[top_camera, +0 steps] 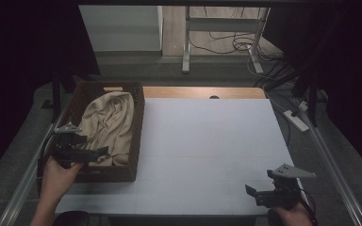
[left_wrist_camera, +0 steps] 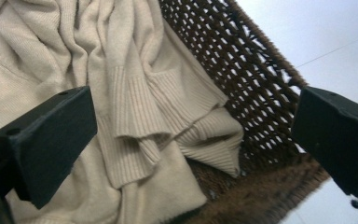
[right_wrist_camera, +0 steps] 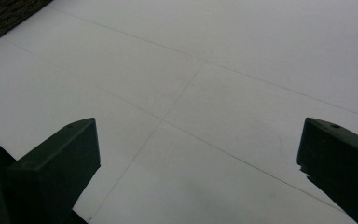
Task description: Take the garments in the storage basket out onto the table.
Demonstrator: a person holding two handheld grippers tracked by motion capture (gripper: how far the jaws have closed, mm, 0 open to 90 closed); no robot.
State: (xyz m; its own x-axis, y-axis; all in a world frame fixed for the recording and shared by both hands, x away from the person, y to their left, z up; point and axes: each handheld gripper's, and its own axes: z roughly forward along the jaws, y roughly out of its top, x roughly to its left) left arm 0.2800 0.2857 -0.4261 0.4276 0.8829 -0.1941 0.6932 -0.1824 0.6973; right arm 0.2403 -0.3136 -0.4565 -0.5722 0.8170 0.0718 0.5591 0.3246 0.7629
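A cream knitted sweater lies crumpled in a dark brown woven basket at the table's left. My left gripper hovers over the basket's near end, open, its jaws wide apart above the sweater's ribbed cuff and touching nothing. The basket's woven wall runs behind the cuff in the left gripper view. My right gripper is at the table's near right corner, open, with bare white tabletop between its jaws.
The white table surface stretches from the basket to the right edge. A wooden strip runs along the far edge. Beyond it stand table legs and cables on the floor. A power strip lies right of the table.
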